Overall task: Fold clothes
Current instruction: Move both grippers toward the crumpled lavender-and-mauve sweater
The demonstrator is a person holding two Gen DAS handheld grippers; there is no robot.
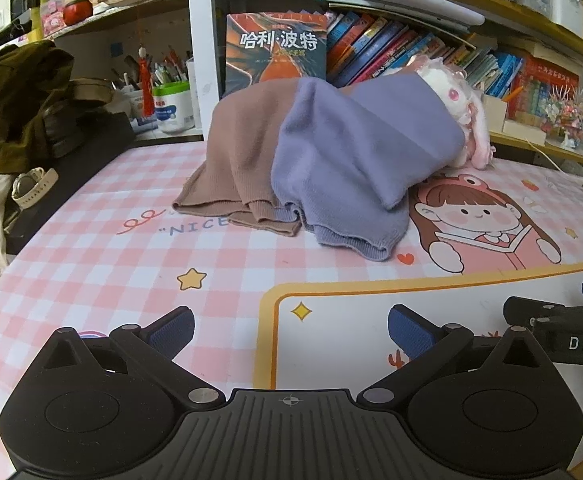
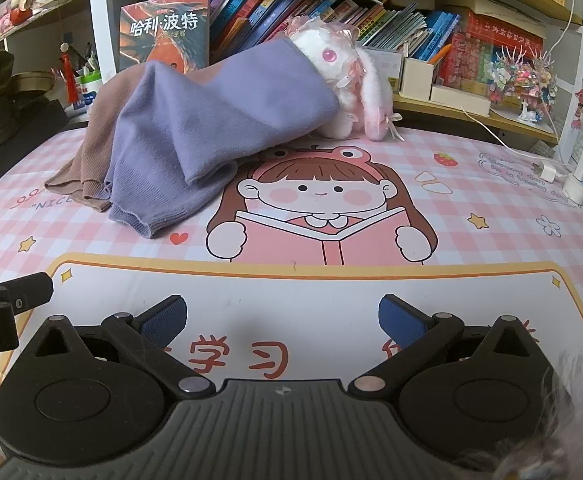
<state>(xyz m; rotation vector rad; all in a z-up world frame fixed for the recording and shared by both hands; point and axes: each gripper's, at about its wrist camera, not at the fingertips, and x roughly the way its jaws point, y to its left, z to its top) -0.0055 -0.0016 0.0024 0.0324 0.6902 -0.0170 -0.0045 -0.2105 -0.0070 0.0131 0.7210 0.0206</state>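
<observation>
Right now both tools hover spread and empty, left gripper [image 1: 290, 330] beside right gripper [image 2: 282, 320]; the purple-and-brown garment [image 1: 323, 160] lies heaped against the plush rabbit [image 2: 343, 76] at the desk mat's [image 2: 491, 208] far side; best pinch its near hem and drag it flat first.

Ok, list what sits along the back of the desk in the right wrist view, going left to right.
Upright orange-and-teal hardback book → draped purple knit sweater → white-and-pink plush rabbit → small cream cardboard box → white plastic charger plug.
</observation>
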